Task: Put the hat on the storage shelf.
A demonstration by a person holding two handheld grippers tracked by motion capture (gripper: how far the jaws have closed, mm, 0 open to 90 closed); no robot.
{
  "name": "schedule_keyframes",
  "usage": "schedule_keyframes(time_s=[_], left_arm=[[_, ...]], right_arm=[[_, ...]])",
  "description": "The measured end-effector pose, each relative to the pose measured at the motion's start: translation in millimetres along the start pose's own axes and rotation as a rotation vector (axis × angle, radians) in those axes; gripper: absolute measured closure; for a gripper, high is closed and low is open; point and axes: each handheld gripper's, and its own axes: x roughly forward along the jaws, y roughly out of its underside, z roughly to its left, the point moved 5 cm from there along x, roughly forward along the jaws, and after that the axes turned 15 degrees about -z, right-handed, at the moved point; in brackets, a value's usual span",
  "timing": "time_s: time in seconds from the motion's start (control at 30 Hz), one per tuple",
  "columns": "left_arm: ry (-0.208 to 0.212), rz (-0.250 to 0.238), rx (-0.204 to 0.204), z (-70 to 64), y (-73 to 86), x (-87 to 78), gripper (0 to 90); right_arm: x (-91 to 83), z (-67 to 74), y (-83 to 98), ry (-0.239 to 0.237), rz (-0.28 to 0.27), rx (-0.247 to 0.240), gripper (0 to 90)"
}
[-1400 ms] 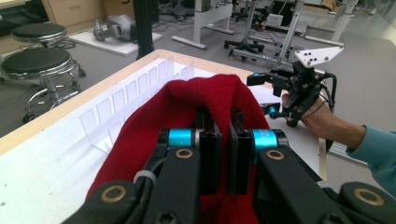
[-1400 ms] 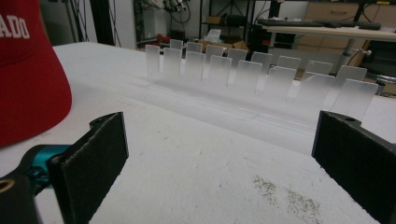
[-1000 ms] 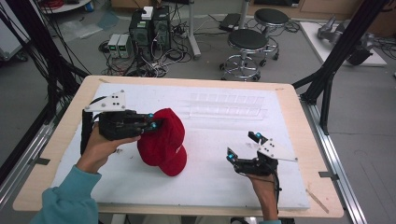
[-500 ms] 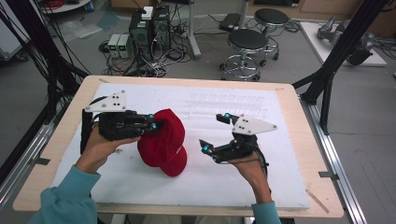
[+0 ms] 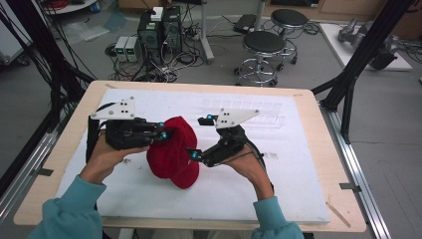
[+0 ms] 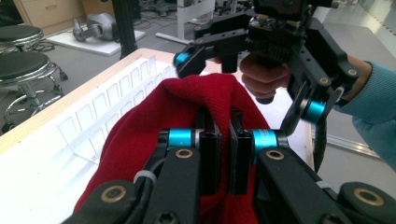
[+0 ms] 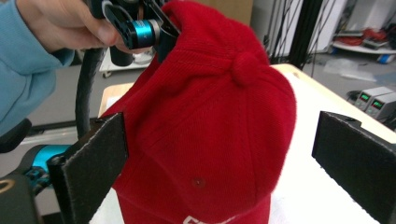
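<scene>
Centrally on the white-covered desk (image 5: 298,189), a red cap (image 5: 174,154), left tongs (image 5: 166,134) pinching its fabric, right tongs (image 5: 199,137) spread wide beside its crown.

cap (image 5: 172,152) mid-table (image 5: 308,107), left gripper (image 5: 164,133) at its left, right gripper (image 5: 199,137) at its right

Red cap (image 7: 205,121): matt woven cloth; table (image 5: 308,102) w/ wood rim.
</scene>
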Motion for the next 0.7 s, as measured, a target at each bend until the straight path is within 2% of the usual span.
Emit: schedule_keyframes(time_s=[0.23,0.37,0.4,0.5,0.57,0.6,0.7], left_arm=[[0.012,0.007,0.006,-0.2,0.8,1.3,85.6],[0.017,0.010,0.008,-0.3,1.2,2.2,85.6],[0.027,0.013,0.012,-1.3,1.1,3.2,85.6],[0.035,0.016,0.014,-2.7,0.8,4.6,85.6],[0.048,0.026,0.027,-4.5,-0.1,7.1,85.7],[0.048,0.025,0.026,-5.5,-0.5,8.3,85.7],[0.049,0.035,0.038,-6.4,-1.1,9.9,85.6]], right_arm=[[13.8,-0.6,-0.9,-0.043,-0.002,0.013,2.6],[15.5,0.4,-5.1,-0.063,-0.026,0.029,3.1],[15.7,0.7,-8.4,-0.081,-0.041,0.035,4.9],[16.5,-0.5,-10.0,-0.082,-0.049,0.046,5.3],[18.1,-2.1,-8.3,-0.085,-0.036,0.055,6.1],[18.5,-1.8,-7.6,-0.087,-0.029,0.063,8.4],[18.3,-0.3,-7.3,-0.105,-0.013,0.044,21.2]])
